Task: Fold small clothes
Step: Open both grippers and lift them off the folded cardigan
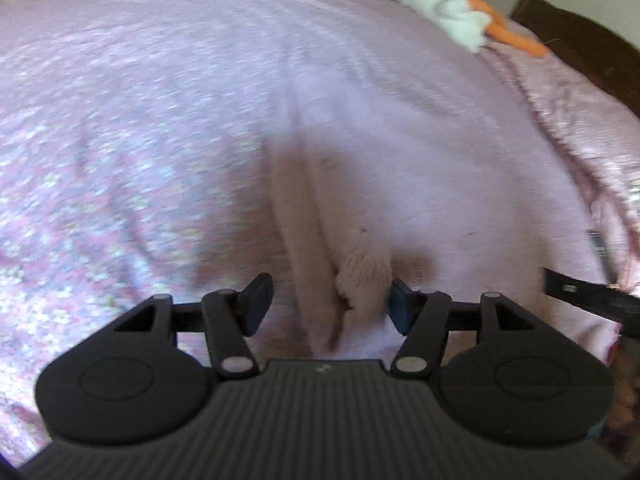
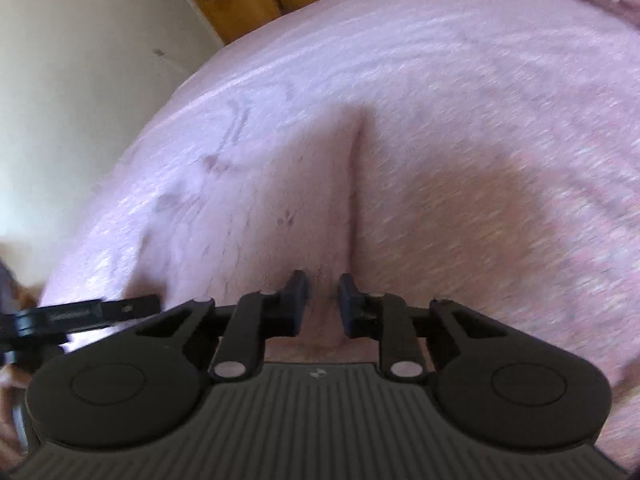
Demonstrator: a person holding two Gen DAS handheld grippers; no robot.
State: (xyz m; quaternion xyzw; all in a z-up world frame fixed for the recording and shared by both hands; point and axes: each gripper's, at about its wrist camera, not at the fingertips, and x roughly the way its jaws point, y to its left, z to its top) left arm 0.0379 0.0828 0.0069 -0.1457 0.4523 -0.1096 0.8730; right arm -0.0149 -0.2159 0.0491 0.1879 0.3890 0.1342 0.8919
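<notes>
Two pairs of jaws are mine, and both sit low over a pale pink garment (image 1: 400,160) spread on the bed. Nearest, my left gripper (image 1: 326,306) is spread wide; a fuzzy, bunched fold of the garment (image 1: 362,276) rises between its fingers and brushes the right pad, while the left pad stands clear of it. My right gripper (image 2: 323,304) has its jaws drawn close with a narrow gap, and pink cloth fills that gap; whether the pads truly pinch it I cannot tell. From there a long, soft crease (image 2: 358,184) runs away up the garment's middle. The fabric looks fleecy and matte, blurred in both views. A black strap (image 2: 80,314) lies at the bed's near edge beside me. Under the garment lies a pink bedspread (image 1: 80,200) with a pale speckled pattern. Toward the far corner rests a white plush toy (image 1: 440,8) with orange parts, and beyond the far edge stand brown cardboard boxes (image 2: 260,4) against a pale wall.
</notes>
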